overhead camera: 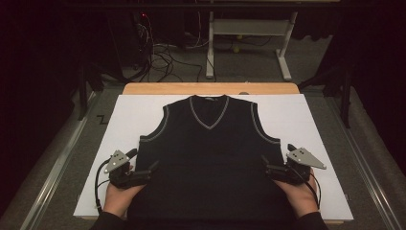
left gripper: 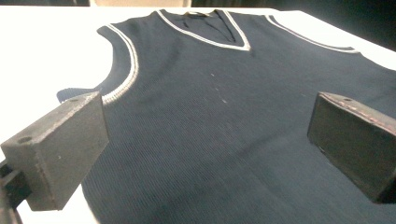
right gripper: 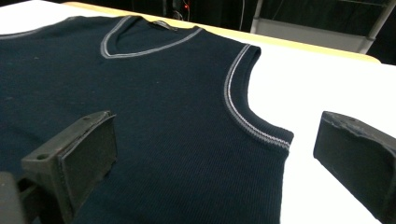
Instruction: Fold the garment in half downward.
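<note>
A dark navy sleeveless V-neck vest [overhead camera: 210, 153] with pale trim lies flat, face up, on a white board [overhead camera: 297, 115]. My left gripper [overhead camera: 151, 172] is at the vest's left side seam below the armhole, open. In the left gripper view, the left gripper [left gripper: 205, 135] has its jaws wide apart over the vest [left gripper: 210, 107], nothing between them. My right gripper [overhead camera: 266, 168] is at the right side seam, also open. In the right gripper view, the right gripper [right gripper: 215, 154] straddles the vest's [right gripper: 154, 93] edge below the armhole.
The white board rests on a wooden table [overhead camera: 210, 88] whose far edge shows behind the collar. Bare white board [right gripper: 299, 88] lies on both sides of the vest. Beyond the table stand a desk frame [overhead camera: 249, 28] and floor cables [overhead camera: 163, 57].
</note>
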The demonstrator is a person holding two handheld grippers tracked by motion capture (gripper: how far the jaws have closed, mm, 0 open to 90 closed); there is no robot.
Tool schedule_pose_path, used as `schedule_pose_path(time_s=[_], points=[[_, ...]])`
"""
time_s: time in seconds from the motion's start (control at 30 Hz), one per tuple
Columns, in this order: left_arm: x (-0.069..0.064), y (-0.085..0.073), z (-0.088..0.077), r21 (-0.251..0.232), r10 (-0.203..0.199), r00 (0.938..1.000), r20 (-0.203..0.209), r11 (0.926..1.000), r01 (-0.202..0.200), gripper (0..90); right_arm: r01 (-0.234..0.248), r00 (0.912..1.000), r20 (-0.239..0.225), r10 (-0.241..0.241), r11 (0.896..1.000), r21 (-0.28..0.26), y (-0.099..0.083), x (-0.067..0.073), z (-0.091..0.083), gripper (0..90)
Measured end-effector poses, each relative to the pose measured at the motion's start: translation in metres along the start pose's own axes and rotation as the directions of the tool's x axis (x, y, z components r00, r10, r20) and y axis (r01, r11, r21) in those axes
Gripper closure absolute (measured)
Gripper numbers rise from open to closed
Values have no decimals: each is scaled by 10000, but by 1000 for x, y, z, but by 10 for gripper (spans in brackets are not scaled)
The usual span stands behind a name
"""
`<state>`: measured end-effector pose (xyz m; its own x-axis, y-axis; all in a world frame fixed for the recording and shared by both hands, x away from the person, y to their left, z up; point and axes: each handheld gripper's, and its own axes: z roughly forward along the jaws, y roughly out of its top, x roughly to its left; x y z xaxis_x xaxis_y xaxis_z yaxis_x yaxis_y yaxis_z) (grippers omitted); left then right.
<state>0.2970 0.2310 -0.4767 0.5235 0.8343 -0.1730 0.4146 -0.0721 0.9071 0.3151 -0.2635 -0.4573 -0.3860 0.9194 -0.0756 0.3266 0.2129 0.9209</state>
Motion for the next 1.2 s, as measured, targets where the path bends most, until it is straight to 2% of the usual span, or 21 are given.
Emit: schedule_pose_path(time_s=[0.17, 0.27, 0.3, 0.33, 0.37, 0.43, 0.5, 0.57, 0.63, 0.67, 0.7, 0.77, 0.8, 0.83, 0.87, 0.9, 0.93, 1.0, 1.1, 1.17, 1.2], points=[[-1, 6, 6, 213, 66, 9996, 276, 9997, -72, 0, -131, 9999, 108, 130, 9998, 141, 5, -5, 15, 2], [6, 12, 10, 199, -90, 10000, -36, 9998, 91, 0, -150, 9997, 214, 144, 9995, 276, 9, -8, 26, 2], [10, 15, 13, 456, -351, 9992, -211, 9983, 360, 0, -148, 9995, 276, 141, 9996, 258, 10, -10, 29, 2], [15, 19, 18, 1052, -724, 9965, -424, 9915, 765, 0, -160, 9993, 334, 150, 9994, 294, 11, -11, 32, 2], [18, 21, 20, 1229, -731, 9962, -480, 9893, 786, 0, -250, 9991, 338, 237, 9988, 413, 13, -14, 36, 1], [22, 23, 24, 1466, -552, 9939, -959, 9868, 690, 0, -355, 9989, 326, 336, 9975, 607, 14, -18, 41, 2], [27, 22, 27, 1738, -656, 9911, -1159, 9811, 853, 0, -359, 9985, 432, 326, 9962, 791, 14, -22, 47, 2], [34, 20, 31, 2146, -756, 9864, -1457, 9709, 1061, 0, -412, 9975, 620, 350, 9940, 1013, 13, -27, 53, 3], [41, 16, 36, 2577, -992, 9810, -1666, 9560, 1404, 0, -437, 9970, 686, 360, 9925, 1139, 12, -29, 54, 9], [44, 15, 38, 2680, -1250, 9761, -1779, 9483, 1703, 6, -477, 9968, 693, 393, 9910, 1248, 11, -31, 55, 18], [46, 15, 38, 2613, -1411, 9734, -1805, 9472, 1858, 50, -534, 9966, 707, 434, 9878, 1461, 11, -33, 56, 31], [47, 16, 36, 2331, -1384, 9711, -1942, 9551, 1828, 143, -591, 9959, 779, 461, 9829, 1744, 10, -37, 55, 70], [49, 16, 36, 2404, -1369, 9687, -2071, 9527, 1860, 199, -700, 9951, 824, 552, 9793, 1898, 9, -39, 54, 88], [51, 16, 37, 2514, -1585, 9650, -2087, 9449, 2096, 235, -821, 9931, 1003, 615, 9727, 2171, 8, -44, 53, 119], [54, 16, 38, 2577, -1786, 9624, -2048, 9387, 2291, 235, -821, 9931, 1003, 615, 9727, 2171, 8, -44, 53, 119], [55, 16, 38, 2510, -1840, 9618, -2028, 9396, 2327, 265, -886, 9920, 1086, 650, 9694, 2291, 8, -46, 53, 144], [55, 16, 38, 2492, -1821, 9614, -2063, 9403, 2316, 297, -1022, 9905, 1151, 758, 9643, 2444, 7, -48, 52, 170], [55, 16, 40, 2697, -1790, 9618, -2073, 9346, 2320, 345, -1232, 9894, 1073, 974, 9555, 2682, 5, -52, 52, 218], [54, 15, 41, 2726, -1678, 9629, -2114, 9359, 2229, 425, -1301, 9900, 914, 1070, 9435, 3048, 2, -53, 52, 278], [52, 15, 42, 2826, -1460, 9671, -2084, 9376, 2025, 455, -1336, 9909, 608, 1200, 9321, 3368, 0, -52, 55, 317], [52, 15, 42, 2855, -1410, 9678, -2084, 9377, 1981, 460, -1255, 9919, 644, 1099, 9307, 3436, 0, -51, 55, 332]])
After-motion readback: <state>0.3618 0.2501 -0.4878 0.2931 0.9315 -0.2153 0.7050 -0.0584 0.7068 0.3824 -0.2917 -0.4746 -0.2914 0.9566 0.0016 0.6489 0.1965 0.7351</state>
